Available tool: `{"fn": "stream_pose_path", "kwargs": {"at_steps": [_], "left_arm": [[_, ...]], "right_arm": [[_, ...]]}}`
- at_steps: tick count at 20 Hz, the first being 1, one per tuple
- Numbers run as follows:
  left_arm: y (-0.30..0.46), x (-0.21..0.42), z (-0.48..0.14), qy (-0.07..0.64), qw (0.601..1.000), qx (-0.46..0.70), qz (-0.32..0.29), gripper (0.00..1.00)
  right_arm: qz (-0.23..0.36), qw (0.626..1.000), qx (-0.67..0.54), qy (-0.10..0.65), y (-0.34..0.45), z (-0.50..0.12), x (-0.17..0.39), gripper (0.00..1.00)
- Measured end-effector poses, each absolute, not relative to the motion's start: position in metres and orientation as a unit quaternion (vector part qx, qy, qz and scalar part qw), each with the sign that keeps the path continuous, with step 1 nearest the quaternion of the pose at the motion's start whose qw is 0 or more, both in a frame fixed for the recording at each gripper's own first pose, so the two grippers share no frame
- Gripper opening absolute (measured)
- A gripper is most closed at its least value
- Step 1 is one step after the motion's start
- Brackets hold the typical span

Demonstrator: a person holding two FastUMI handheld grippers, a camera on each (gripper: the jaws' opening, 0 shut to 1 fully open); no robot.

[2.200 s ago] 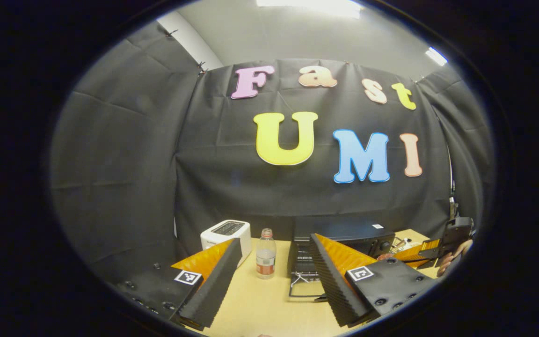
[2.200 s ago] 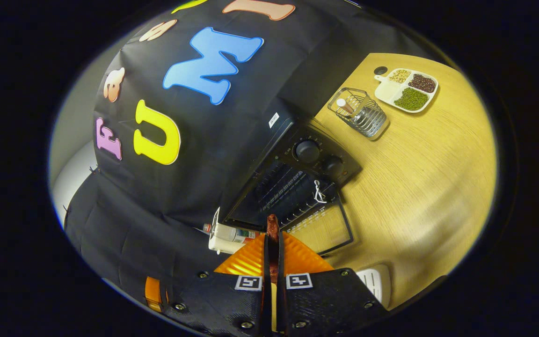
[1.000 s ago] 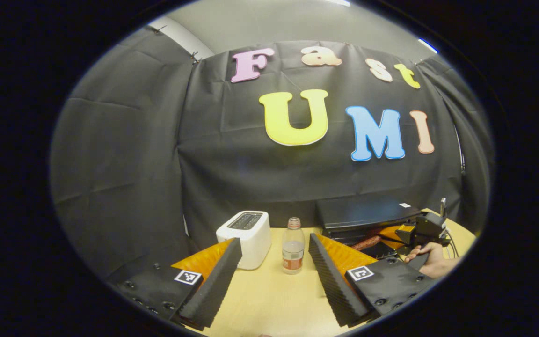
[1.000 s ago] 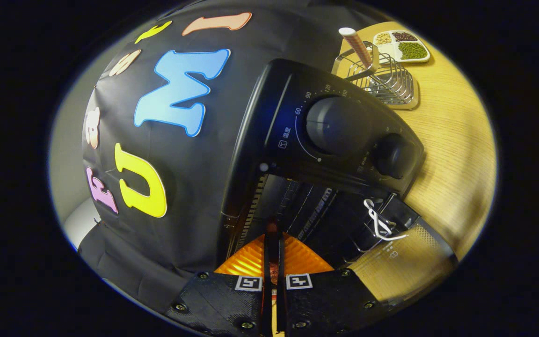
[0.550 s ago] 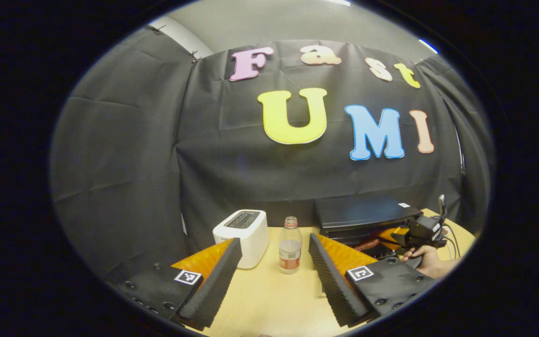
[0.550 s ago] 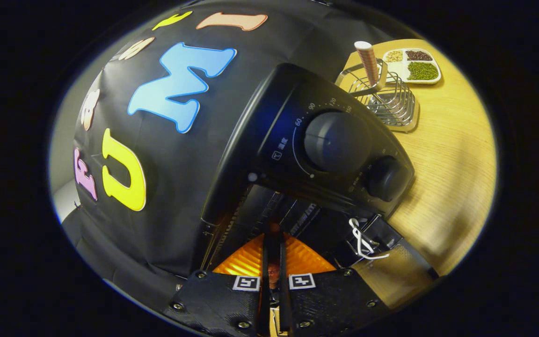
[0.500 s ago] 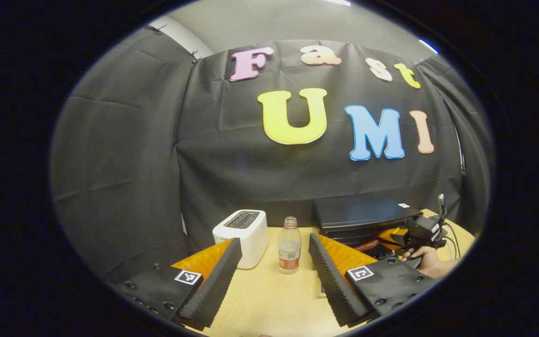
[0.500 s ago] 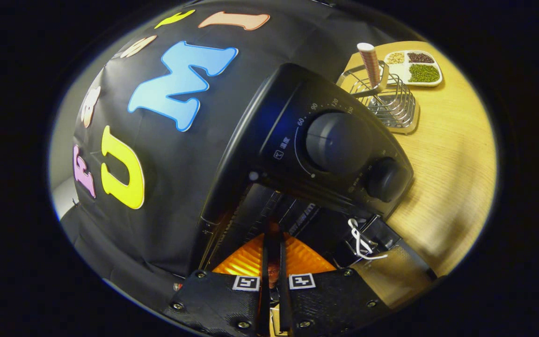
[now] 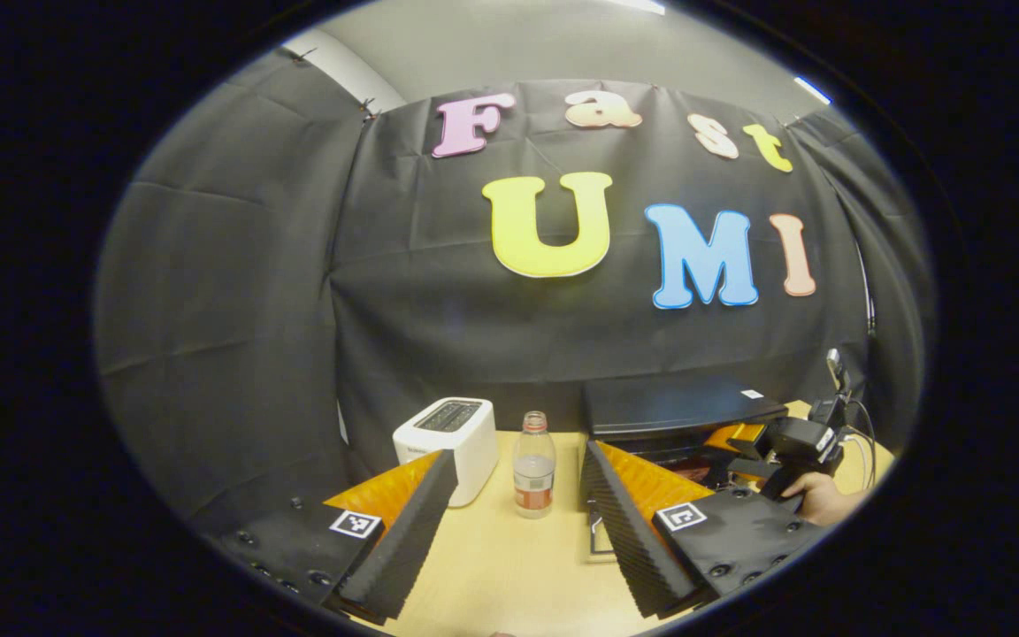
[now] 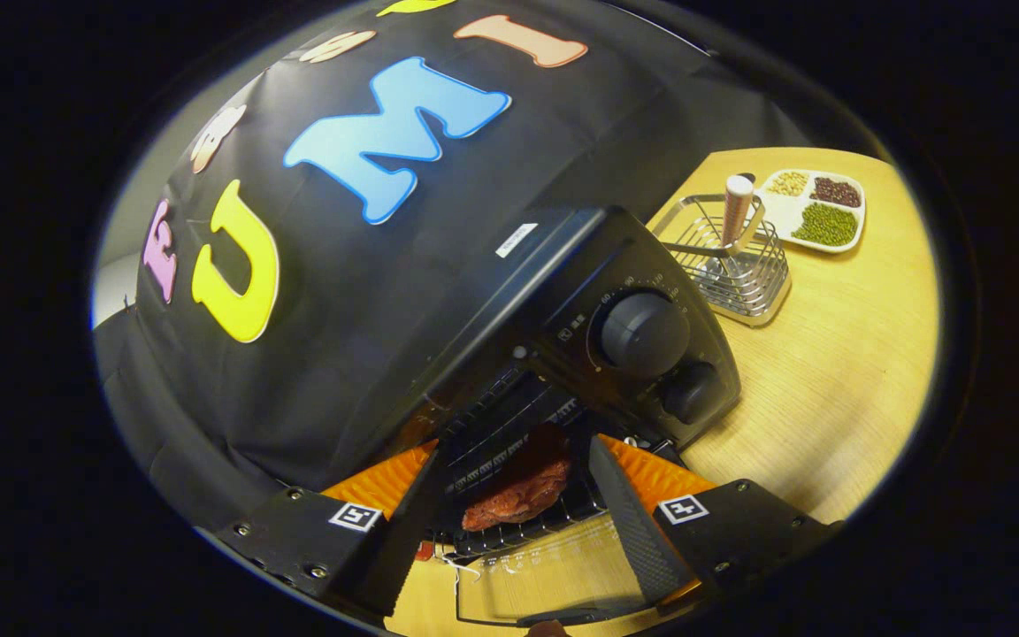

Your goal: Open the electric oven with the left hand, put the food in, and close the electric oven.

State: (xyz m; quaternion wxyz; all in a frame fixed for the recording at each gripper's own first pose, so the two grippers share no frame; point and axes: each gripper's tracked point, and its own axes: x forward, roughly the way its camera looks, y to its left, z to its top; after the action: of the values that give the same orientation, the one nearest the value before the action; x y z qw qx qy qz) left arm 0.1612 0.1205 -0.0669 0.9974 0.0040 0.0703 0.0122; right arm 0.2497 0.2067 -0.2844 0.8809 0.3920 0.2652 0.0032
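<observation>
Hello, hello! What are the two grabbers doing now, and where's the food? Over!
Left gripper open, idle over the table. Right gripper open at the oven. Meat on the rack, door down. Nothing in the way.

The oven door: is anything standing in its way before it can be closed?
Yes. The right gripper hangs open in front of the oven mouth, its fingers on either side of the meat lying on the rack, above the lowered oven door. It looks likely to block the door.
</observation>
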Motion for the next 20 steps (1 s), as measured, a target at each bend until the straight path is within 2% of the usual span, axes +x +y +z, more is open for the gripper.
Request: {"fn": "stream_pose_path", "kwargs": {"at_steps": [1,4,6,9,10,13,17,18,19,20], "left_arm": [[0.119,0.16,-0.065,0.068,0.998,0.002,0.011,0.97],[0.105,0.156,-0.065,0.066,0.998,-0.003,0.005,1.0],[0.092,0.154,-0.067,0.065,0.998,-0.007,-0.003,0.97],[0.073,0.147,-0.072,0.07,0.997,-0.015,-0.016,0.97],[0.065,0.145,-0.074,0.072,0.997,-0.018,-0.02,1.0],[0.046,0.139,-0.082,0.08,0.996,-0.022,-0.034,0.97],[0.023,0.134,-0.104,0.099,0.994,-0.027,-0.046,0.97],[0.018,0.132,-0.111,0.108,0.992,-0.03,-0.051,1.0],[0.013,0.132,-0.119,0.117,0.991,-0.031,-0.054,0.97],[0.008,0.131,-0.127,0.127,0.99,-0.031,-0.059,1.0]], "right_arm": [[0.012,0.885,0.38,0.267,0.206,-0.28,0.243,0.98],[0.034,0.9,0.345,0.265,0.2,-0.26,0.221,0.98],[0.048,0.91,0.321,0.257,0.194,-0.244,0.207,0.98],[0.069,0.926,0.282,0.243,0.183,-0.22,0.185,0.98],[0.077,0.931,0.266,0.239,0.178,-0.212,0.177,0.98],[0.095,0.945,0.217,0.226,0.164,-0.195,0.157,0.98],[0.111,0.959,0.161,0.203,0.146,-0.168,0.132,0.98],[0.116,0.962,0.149,0.197,0.144,-0.162,0.127,0.98],[0.117,0.965,0.138,0.191,0.139,-0.157,0.122,0.98],[0.117,0.967,0.129,0.184,0.134,-0.152,0.119,0.98]]}}
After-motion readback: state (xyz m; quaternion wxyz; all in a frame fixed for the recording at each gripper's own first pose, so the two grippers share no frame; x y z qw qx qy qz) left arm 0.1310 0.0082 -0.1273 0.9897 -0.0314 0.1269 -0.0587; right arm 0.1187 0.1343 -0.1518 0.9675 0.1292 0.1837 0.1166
